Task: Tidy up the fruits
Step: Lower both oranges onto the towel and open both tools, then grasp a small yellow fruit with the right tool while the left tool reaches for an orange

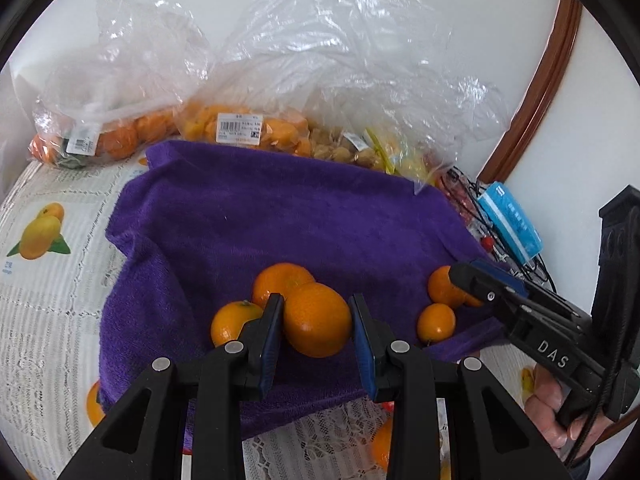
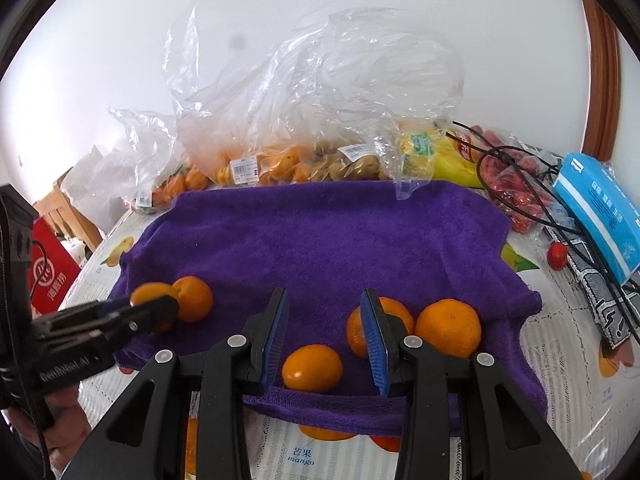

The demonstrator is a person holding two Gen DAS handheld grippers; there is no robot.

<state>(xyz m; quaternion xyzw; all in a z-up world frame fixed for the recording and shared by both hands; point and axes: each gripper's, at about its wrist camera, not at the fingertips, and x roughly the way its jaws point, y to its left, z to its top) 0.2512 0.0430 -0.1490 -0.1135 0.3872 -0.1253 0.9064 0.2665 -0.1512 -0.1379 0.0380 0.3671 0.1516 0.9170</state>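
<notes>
My left tongs (image 1: pixel 317 322) clamp an orange above a purple towel; my right tongs (image 2: pixel 325 340) stand apart over a smaller one.

In my left hand's view the held orange (image 1: pixel 317 319) sits squeezed between both blue pads, its long axis running crosswise from pad to pad, with two more oranges just behind it to the left. In my right hand's view a small orange (image 2: pixel 312 368) lies on the near edge of the towel (image 2: pixel 320 232), directly ahead between the parted fingers, neither pad touching it. My right hand is therefore nearer to it. Both tongs slant downward toward the towel. Bagged fruit lies along the far edge.
</notes>
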